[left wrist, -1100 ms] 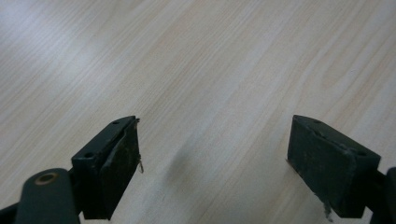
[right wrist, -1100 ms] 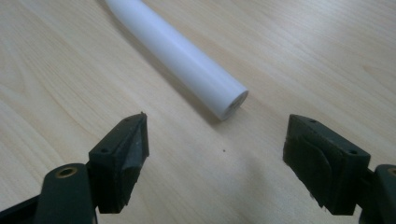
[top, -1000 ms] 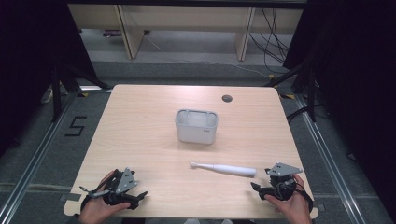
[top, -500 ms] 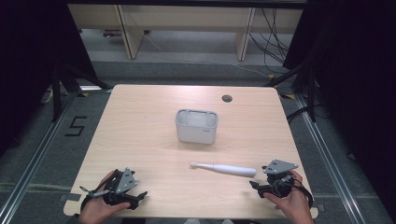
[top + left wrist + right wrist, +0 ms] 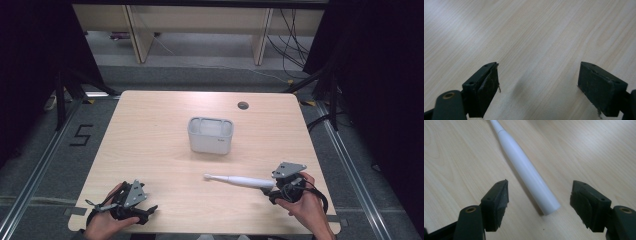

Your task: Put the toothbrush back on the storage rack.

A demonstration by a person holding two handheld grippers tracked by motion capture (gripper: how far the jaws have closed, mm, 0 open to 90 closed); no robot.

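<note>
Between the right hand-held gripper's (image 5: 539, 202) spread, closing black jaws lies a smooth, white, tapered plastic handle (image 5: 526, 168), untouched.

Each hand-held gripper, left gripper (image 5: 131, 204) and right gripper (image 5: 285, 186), is black, topped by a grey three-cornered plate behind its block-shaped, screw-holed jaws.

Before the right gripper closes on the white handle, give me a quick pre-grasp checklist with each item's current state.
1. White handle lies flat on the table: ok.
2. Its thick end sits between the jaws of the right gripper: ok.
3. Jaws have just been closing, with the pads still apart from the handle: ok.
4. Handle centred between the jaws: not ok, its end lies nearer one jaw.
5. Left gripper open, holding nothing: ok.
6. White bin upright, apart from the handle: ok.
</note>
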